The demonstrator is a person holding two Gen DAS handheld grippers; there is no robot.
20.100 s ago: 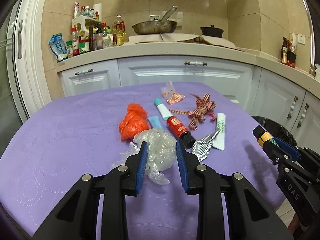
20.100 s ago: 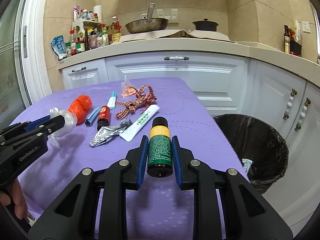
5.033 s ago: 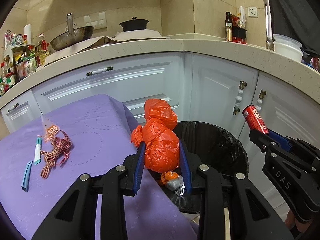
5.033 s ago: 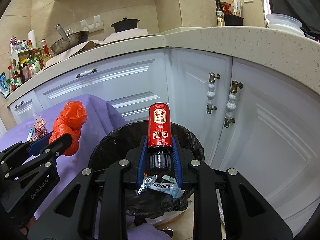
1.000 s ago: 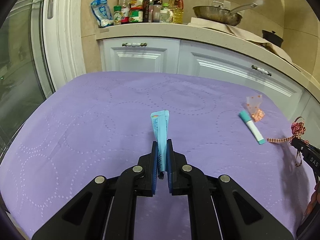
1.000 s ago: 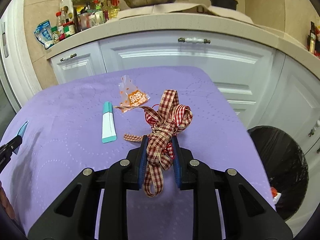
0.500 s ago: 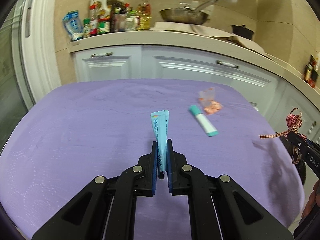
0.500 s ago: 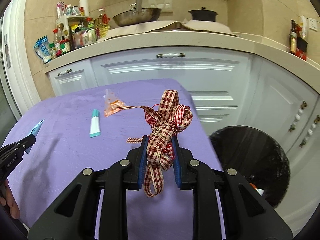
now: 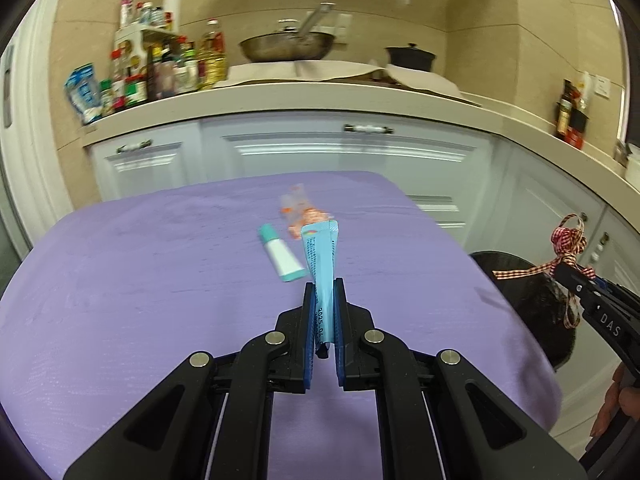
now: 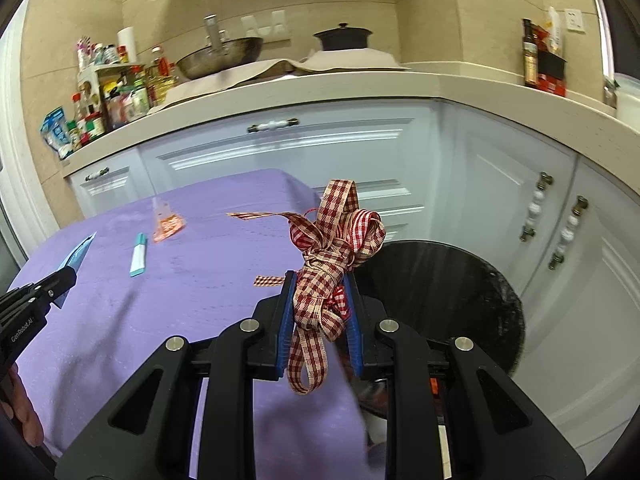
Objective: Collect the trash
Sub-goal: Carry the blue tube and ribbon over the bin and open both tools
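1. compared with a second ago, both views have swung toward the black trash bin (image 10: 460, 280); it now fills the lower right of the right wrist view, where before it sat small at the edge.
2. the purple-covered counter (image 9: 120, 280) has slid to the left in both views, and the teal-capped tube (image 9: 280, 254) and the orange-printed clear wrapper (image 9: 300, 210) lying on it now sit farther back.
3. the left gripper (image 9: 323, 292) is closed tight on a flat light-blue sachet (image 9: 321, 256), which stands up between its blue pads, lifted above the counter.
4. the right gripper (image 10: 318, 280) is nearly closed, clamped on a bundle of red-and-cream checked ribbon (image 10: 332, 252); loops rise above the pads and one tail hangs below.
5. the ribbon is held in the air at the counter's edge, just beside the bin's rim.
6. white cabinets (image 10: 280, 152) run behind.
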